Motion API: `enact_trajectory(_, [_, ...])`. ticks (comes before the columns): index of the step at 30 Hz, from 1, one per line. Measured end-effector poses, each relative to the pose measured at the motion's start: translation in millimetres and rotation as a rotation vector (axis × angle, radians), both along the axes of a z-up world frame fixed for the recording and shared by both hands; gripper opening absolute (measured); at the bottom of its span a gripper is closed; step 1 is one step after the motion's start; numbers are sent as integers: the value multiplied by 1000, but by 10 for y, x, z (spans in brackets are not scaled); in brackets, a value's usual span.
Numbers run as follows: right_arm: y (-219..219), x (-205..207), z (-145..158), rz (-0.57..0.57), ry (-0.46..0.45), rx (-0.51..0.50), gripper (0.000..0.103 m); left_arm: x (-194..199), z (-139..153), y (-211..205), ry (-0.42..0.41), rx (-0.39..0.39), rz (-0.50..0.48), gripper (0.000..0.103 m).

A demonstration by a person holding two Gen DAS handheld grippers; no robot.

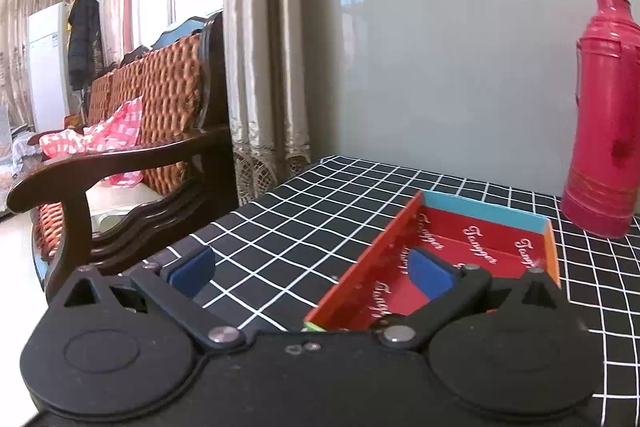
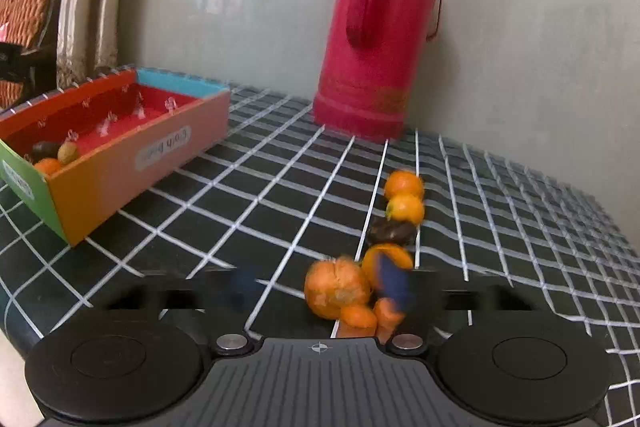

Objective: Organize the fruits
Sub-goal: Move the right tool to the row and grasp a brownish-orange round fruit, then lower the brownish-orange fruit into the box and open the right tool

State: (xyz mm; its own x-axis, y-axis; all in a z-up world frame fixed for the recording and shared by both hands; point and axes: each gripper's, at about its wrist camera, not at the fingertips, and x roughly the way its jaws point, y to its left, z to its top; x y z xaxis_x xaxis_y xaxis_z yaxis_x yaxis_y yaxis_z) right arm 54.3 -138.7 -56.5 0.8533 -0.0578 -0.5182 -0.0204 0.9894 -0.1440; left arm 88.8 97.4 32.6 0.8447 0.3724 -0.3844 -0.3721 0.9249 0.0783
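Note:
In the right wrist view a colourful cardboard box [image 2: 160, 147] stands at the left of the checked table and holds an orange [image 2: 48, 166], a brown nut [image 2: 68, 151] and a dark fruit [image 2: 45, 147]. A row of small oranges [image 2: 404, 185] and a dark fruit [image 2: 392, 231] lies on the cloth. A larger orange [image 2: 336, 287] lies between the blurred fingers of my right gripper [image 2: 320, 285], which is open. In the left wrist view my left gripper [image 1: 310, 273] is open, its right finger [image 1: 426, 273] inside the box [image 1: 360, 275], its left finger outside.
A tall red thermos [image 2: 380, 27] stands on the table by the grey wall; it also shows in the left wrist view [image 1: 604, 123]. A wooden sofa [image 1: 132, 131] stands beyond the table's left edge. The black checked cloth [image 2: 260, 195] covers the table.

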Motion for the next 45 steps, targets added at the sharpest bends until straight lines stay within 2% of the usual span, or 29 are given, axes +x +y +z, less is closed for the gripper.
enact_trajectory(8, [-35,63,-74,-15,34,-36,51,11,21,211,14,-56,32,97])
enact_trajectory(9, [-31,59,-73,-11,31,-30,49,9,19,217,15,-58,35,97])
enact_trajectory(10, [-25,50,-68,-15,20,-38,37,4,18,228,16,-60,37,97])
enact_trajectory(11, [-23,44,-58,-17,11,-50,38,5,18,234,16,-62,39,97])
enact_trajectory(14, [-50,48,-36,0,7,8,38,-13,18,247,15,-66,47,97])
enact_trajectory(18, [-7,31,21,13,-29,8,38,-11,12,276,21,-69,60,97])
enact_trajectory(22, [14,-49,184,54,-127,84,38,-24,15,336,17,-82,84,97])
enact_trajectory(25, [104,-80,300,116,-200,183,38,-12,3,382,31,-83,94,97])
enact_trajectory(27, [223,-75,354,176,-235,236,38,-4,-7,404,39,-82,100,97])
enact_trajectory(29, [377,-45,380,219,-246,246,38,-5,-12,433,44,-77,107,97])
enact_trajectory(35, [923,64,358,338,-239,201,38,-12,-21,520,49,-70,127,97])
enact_trajectory(41, [1199,169,232,344,-233,112,38,-15,-15,615,52,-66,142,97])
enact_trajectory(42, [1220,164,215,339,-231,96,39,-13,-14,632,53,-70,147,97])
enact_trajectory(43, [1231,170,209,336,-228,89,50,-9,-13,649,54,-77,150,97])
enact_trajectory(44, [1232,165,201,328,-236,88,70,-6,-14,662,57,-84,152,97])
enact_trajectory(45, [1216,155,207,315,-252,90,78,-3,-14,667,60,-89,152,97])
